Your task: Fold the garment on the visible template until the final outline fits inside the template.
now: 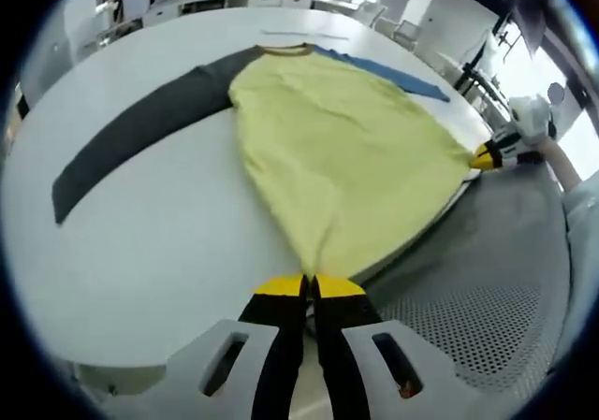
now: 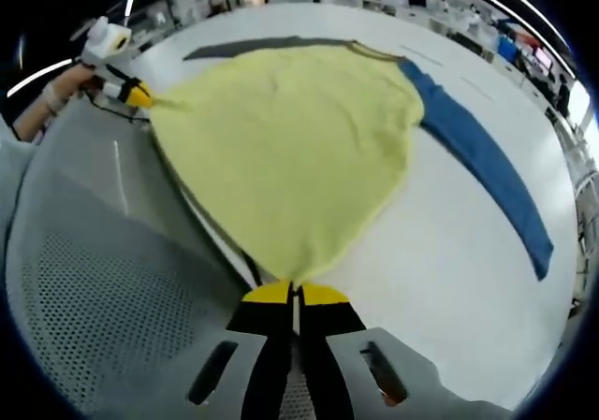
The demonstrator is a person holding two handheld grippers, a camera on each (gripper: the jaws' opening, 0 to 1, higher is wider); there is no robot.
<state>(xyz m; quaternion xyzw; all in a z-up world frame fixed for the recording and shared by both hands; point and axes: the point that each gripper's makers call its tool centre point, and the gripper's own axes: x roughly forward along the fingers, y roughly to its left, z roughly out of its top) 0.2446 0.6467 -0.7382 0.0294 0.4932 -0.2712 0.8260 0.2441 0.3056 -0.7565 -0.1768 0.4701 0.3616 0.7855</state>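
Shirt (image 1: 328, 149) lies flat on the white table (image 1: 159, 242), yellow body, grey sleeve (image 1: 140, 125) out one side, blue sleeve (image 2: 487, 172) out the other. My left gripper (image 1: 311, 287) pinches one hem corner, jaws closed on cloth. My right gripper (image 2: 294, 294) pinches the other corner, likewise closed. Fabric looks light, limp and soft, likely to sag and wrinkle, so both corners should be lifted together with the hem taut.

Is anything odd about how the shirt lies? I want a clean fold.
Yes. The yellow shirt lies stretched: each gripper, left and right, is shut on a hem corner at the table edge, so the hem hangs off the white table. Its sleeves differ: one grey, one blue.
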